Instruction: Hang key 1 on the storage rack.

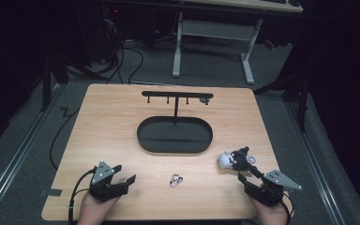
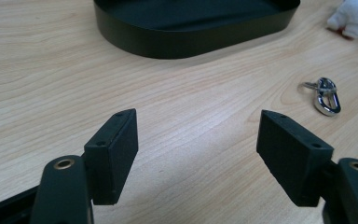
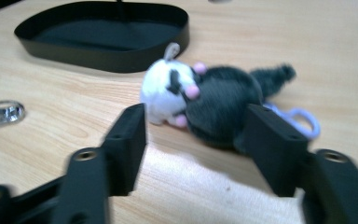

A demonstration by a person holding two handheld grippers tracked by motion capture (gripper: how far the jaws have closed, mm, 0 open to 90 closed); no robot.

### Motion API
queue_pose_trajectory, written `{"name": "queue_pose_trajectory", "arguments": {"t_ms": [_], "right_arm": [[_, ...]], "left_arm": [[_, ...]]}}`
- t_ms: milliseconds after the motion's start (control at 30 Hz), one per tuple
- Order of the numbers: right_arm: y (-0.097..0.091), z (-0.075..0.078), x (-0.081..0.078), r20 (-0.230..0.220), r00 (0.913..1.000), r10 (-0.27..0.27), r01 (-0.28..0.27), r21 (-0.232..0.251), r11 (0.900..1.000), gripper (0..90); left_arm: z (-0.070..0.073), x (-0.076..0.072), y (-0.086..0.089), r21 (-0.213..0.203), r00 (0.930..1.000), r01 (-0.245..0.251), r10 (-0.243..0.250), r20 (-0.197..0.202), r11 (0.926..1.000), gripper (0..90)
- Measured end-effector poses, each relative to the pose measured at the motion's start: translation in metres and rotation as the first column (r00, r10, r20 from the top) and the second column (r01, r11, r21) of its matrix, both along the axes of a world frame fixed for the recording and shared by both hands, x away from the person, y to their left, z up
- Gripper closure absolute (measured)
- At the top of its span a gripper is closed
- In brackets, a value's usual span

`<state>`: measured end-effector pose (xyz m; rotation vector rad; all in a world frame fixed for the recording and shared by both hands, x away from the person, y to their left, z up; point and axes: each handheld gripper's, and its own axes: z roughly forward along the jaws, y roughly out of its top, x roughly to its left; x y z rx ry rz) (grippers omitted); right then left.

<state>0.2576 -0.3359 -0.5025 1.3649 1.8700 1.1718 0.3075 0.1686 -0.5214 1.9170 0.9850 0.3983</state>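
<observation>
Down at the near edge of the bench (image 1: 122,117), two hands come in from below, each with a gripper. The left gripper (image 1: 124,176) sits at the near left, jaws released and spread wide with bare wood between them; in the left gripper view (image 2: 198,149) its two black pads stand well apart, gripping nothing. Off to its right, near the middle of the front edge, a small silver clip (image 1: 176,180) lies flat on the wood, and in the left gripper view the same clip (image 2: 325,95) rests beyond the right-hand pad, clear of it.

Over at the near right, the right gripper (image 1: 248,176) points up the bench at a small plush toy (image 1: 234,159). Its jaws are released too, held apart with the toy just ahead of the tips. In the right gripper view (image 3: 196,126), the toy (image 3: 205,100) lies on its side just beyond the gap between the pads, white head toward the left, dark grey body and tail toward the right, a pale loop at the tail end; the pads are not pressing on it. That view is a little blurred.

Further back, mid-bench, sits a black oval tray (image 1: 145,140). A thin post rises from its far side to a crossbar (image 1: 177,94) with short pegs hanging under it. Beyond the bench, grey floor and the white legs of another desk (image 1: 248,61).
</observation>
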Motion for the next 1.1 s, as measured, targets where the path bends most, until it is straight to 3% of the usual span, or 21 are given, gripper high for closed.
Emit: {"name": "queue_pose_trajectory", "arguments": {"t_ms": [133, 200, 367, 600, 633, 700, 800, 867, 1100], "right_arm": [[0.002, -0.001, 0.0, -0.027, 0.9996, 0.001, -0.002, -0.02, 0.9998, 47.0], [0.001, -0.001, 0.002, -0.053, 0.9986, 0.003, -0.003, -0.01, 0.9999, 46.8], [-0.001, -0.004, 0.005, -0.098, 0.9952, 0.002, -0.003, -0.013, 0.9999, 49.4], [-0.001, -0.007, 0.009, -0.106, 0.9943, 0.012, -0.015, -0.026, 0.9995, 52.4], [0.001, -0.008, 0.009, -0.106, 0.9943, 0.008, -0.012, -0.043, 0.999, 58.5], [0.002, -0.008, 0.009, -0.106, 0.9944, 0.003, -0.008, -0.049, 0.9987, 60.7], [0.001, -0.007, 0.01, -0.102, 0.9948, 0.004, -0.006, -0.018, 0.9998, 72.9], [0.001, -0.006, 0.01, -0.09, 0.9959, 0.009, -0.012, -0.033, 0.9994, 76.0], [-0.003, -0.006, 0.018, -0.133, 0.9899, -0.05, 0.045, -0.035, 0.9984, 88.6]], "left_arm": [[0.001, -0.002, -0.006, 0.034, 0.9997, -0.004, 0.003, 0.026, 0.9994, 25.6], [0.002, -0.002, -0.008, 0.027, 0.9993, -0.003, 0.002, 0.036, 0.9996, 24.1], [0.0, -0.001, -0.007, 0.032, 0.9996, -0.001, 0.0, 0.027, 0.9995, 24.3], [-0.004, 0.001, -0.008, 0.045, 0.9998, -0.004, 0.003, 0.019, 0.999, 24.3], [-0.005, 0.0, -0.009, 0.049, 0.9998, -0.005, 0.004, 0.021, 0.9988, 24.1], [-0.005, 0.0, -0.009, 0.047, 0.9998, -0.005, 0.004, 0.021, 0.9989, 24.1], [-0.006, -0.001, -0.009, 0.051, 0.9999, 0.0, -0.001, 0.016, 0.9987, 24.1], [-0.007, -0.002, -0.008, 0.053, 0.9999, 0.002, -0.003, 0.015, 0.9986, 24.0], [-0.007, -0.003, -0.006, 0.054, 0.9999, -0.005, 0.004, 0.014, 0.9985, 24.1]]}}
